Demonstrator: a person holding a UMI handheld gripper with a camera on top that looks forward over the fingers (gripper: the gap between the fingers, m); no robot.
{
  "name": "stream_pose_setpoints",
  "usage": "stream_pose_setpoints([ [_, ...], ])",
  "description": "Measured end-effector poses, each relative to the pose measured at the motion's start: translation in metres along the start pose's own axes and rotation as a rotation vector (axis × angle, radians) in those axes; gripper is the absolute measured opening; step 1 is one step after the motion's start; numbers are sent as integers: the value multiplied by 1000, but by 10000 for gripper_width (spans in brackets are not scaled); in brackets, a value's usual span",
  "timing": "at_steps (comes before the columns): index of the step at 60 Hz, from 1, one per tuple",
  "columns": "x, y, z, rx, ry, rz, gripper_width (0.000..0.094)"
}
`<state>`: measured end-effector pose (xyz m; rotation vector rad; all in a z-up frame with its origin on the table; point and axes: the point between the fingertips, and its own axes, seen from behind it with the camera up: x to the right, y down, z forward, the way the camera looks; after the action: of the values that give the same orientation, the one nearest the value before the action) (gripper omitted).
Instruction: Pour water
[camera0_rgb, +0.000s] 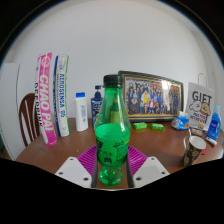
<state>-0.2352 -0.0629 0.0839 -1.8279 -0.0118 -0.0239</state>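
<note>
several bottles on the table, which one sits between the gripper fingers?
The green translucent plastic bottle with a black cap, upright between the gripper pads. The white bottle and dark blue bottle stand farther back, beyond the fingers, near the framed photo.

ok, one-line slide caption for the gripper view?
Green bottle with a black cap stands upright between the gripper fingers on a wooden table, framed photo behind.

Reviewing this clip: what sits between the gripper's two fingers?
In the gripper view, a green bottle with a black cap stands between the gripper fingers, against the pink pads.
</note>
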Motion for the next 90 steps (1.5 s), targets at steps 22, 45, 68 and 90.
stream_pose_setpoints([
  [22,2,-80,-32,54,-137,303,325],
  [45,97,-138,-47,36,-371,1417,324],
  [68,145,-96,-37,-60,-476,2046,324],
  [90,144,-103,-40,-154,-445,1669,324],
])
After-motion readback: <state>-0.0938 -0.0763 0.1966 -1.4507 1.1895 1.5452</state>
